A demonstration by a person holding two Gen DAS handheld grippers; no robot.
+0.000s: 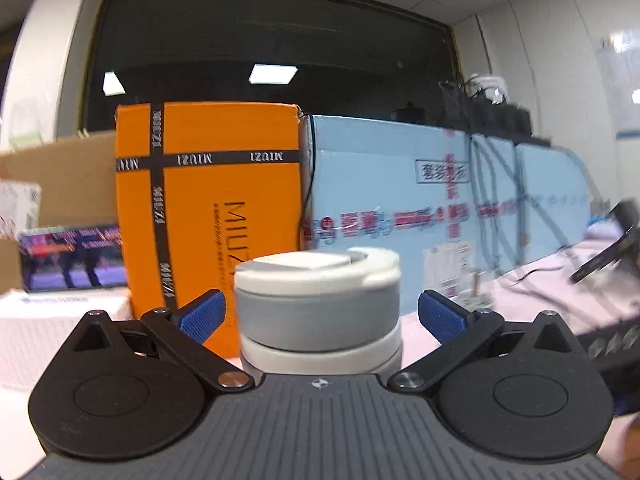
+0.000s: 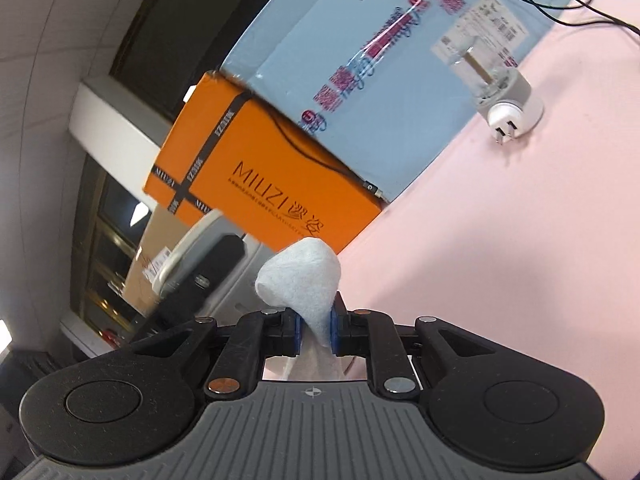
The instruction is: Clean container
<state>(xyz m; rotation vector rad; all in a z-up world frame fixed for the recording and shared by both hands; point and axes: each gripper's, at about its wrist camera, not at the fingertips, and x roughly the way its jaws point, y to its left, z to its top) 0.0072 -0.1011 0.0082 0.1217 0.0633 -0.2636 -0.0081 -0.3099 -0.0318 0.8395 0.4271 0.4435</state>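
In the left wrist view a grey container with a white lid (image 1: 318,308) stands between my left gripper's (image 1: 319,314) blue pads. The pads (image 1: 202,316) stand a little off its sides, so the gripper is open around it. In the right wrist view my right gripper (image 2: 315,326) is shut on a folded white cloth (image 2: 304,280), held above the pink table (image 2: 500,240). A clear part on a white base with metal prongs (image 2: 506,92) lies on its side on the table at the upper right.
An orange MIUZI box (image 1: 208,208) and a long light-blue carton (image 1: 420,200) stand behind the container; both show in the right wrist view too, the orange box (image 2: 260,184) and the carton (image 2: 360,60). Cardboard and white boxes (image 1: 60,320) sit at the left. Black cables (image 2: 560,4) cross the table.
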